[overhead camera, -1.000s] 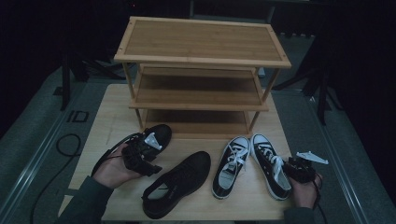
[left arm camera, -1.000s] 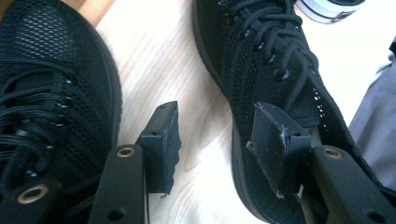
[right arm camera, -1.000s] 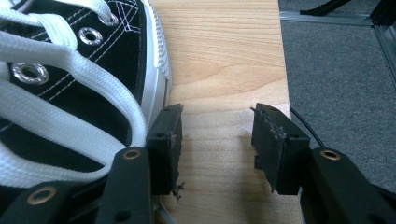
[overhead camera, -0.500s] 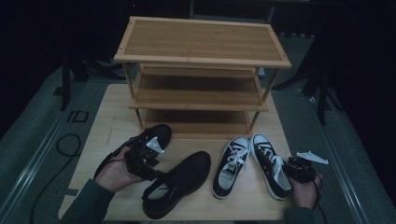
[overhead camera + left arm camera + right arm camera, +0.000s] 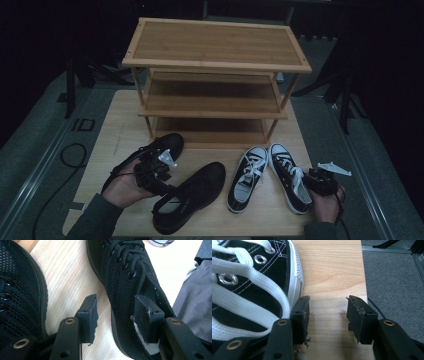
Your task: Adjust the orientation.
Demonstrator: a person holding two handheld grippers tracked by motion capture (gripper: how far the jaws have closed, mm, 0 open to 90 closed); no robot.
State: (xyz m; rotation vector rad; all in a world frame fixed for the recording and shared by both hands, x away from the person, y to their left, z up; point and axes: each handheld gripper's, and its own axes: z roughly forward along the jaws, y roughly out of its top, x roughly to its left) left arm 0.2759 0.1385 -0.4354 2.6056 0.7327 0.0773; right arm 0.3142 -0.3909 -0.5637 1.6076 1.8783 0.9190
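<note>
While the left gripper sits low at the near left of the table, its jaws stand spread and have just been closing a little around the collar of the nearer black mesh shoe. Seen from the left gripper view, one pad hangs over bare wood outside the shoe's side wall, the other sits inside the opening by the tongue; the wall lies between them, and whether either pad yet presses on it cannot be told. The left hand wraps the gripper body from behind. Beside it in that view lies the second black mesh shoe, its sole edge close to the outer jaw; from above this shoe lies farther back, toe toward the rack.

At the near right, the right gripper, held in the right hand, rests just beside the right black-and-white sneaker. Its jaws are spread with only bare table between them; in the right gripper view one jaw stands against the sneaker's white rubber edge, with the white laces just above it. The left black-and-white sneaker lies alongside its partner, toes pointing away.

Farther back stands the wooden shoe rack, three shelves high, upright at the table's far edge
</note>
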